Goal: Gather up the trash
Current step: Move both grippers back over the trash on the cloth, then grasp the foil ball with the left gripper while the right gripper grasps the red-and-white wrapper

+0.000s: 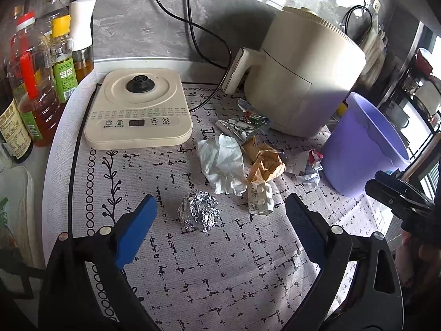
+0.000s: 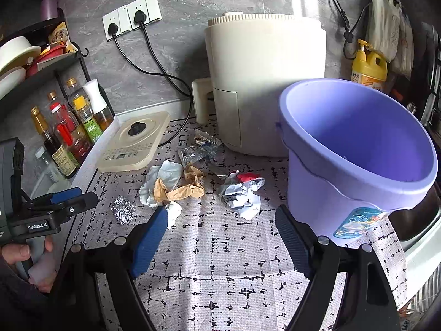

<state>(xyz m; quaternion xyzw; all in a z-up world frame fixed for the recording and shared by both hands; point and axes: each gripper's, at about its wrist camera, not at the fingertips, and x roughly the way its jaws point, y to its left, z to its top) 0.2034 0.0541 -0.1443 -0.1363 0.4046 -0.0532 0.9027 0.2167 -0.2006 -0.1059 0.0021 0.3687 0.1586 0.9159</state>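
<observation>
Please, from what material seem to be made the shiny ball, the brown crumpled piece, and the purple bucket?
Shiny ball: likely aluminium foil, from its mirror-like crinkled facets. Brown crumpled piece: probably kraft paper; matte, with soft folds. Purple bucket: apparently moulded plastic; smooth, with an even colour and a slight sheen.

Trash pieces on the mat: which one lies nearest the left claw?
The foil ball. It sits alone, just ahead of the open left claw, while the tissue and brown paper lie farther back.

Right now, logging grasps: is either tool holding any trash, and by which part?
Nothing held: left tool and right tool are both open and empty.
</observation>
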